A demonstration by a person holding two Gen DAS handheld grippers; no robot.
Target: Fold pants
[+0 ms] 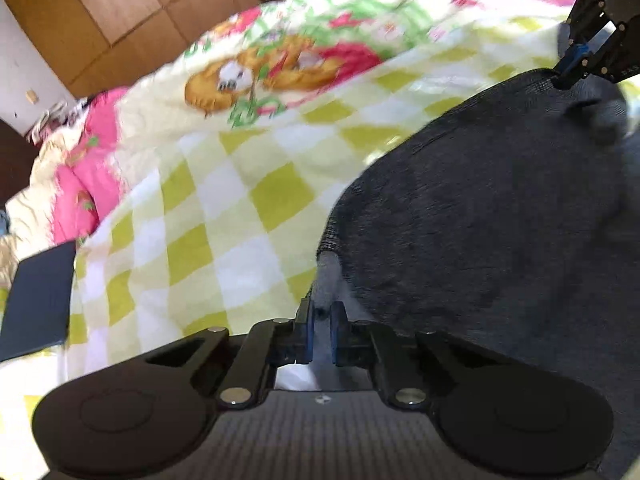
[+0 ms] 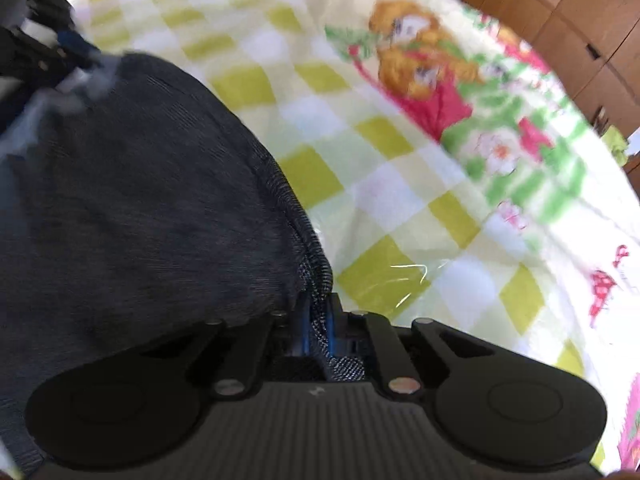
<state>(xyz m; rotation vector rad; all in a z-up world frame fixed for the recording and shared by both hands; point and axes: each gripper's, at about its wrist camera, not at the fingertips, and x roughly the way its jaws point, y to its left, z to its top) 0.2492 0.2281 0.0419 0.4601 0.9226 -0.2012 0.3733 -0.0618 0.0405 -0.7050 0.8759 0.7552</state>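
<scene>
Two black two-finger grippers each pinch one end of the same edge of a pair of dark grey knitted pants (image 1: 492, 200), lifting that ribbed edge above a bed. In the left wrist view, the left gripper (image 1: 322, 320) sits at the bottom centre, its blue-padded fingers narrowed onto a pale grey tuft of the pants' fabric. The dark cloth spreads from there up and to the right, filling the right half of the picture. At the top right corner the right gripper (image 1: 568, 74) clamps the far end of the ribbed edge, its jaws closed on the fabric.

In the right wrist view, the right gripper (image 2: 320, 320) is at the bottom centre with the ribbed hem gripped between its blue pads. The pants (image 2: 140, 200) fill the left half of this picture, and the left gripper (image 2: 80, 60) appears blurred at the upper left corner, touching the fabric there.

Under the pants lies a soft bed blanket (image 1: 224, 208) in yellow-green and white checks, with a pink border and a cartoon figure printed toward its far edge. A dark flat rectangular object (image 1: 38, 300) rests on the blanket's left edge. Beyond the bed stands brown wooden cabinetry (image 1: 120, 4).
</scene>
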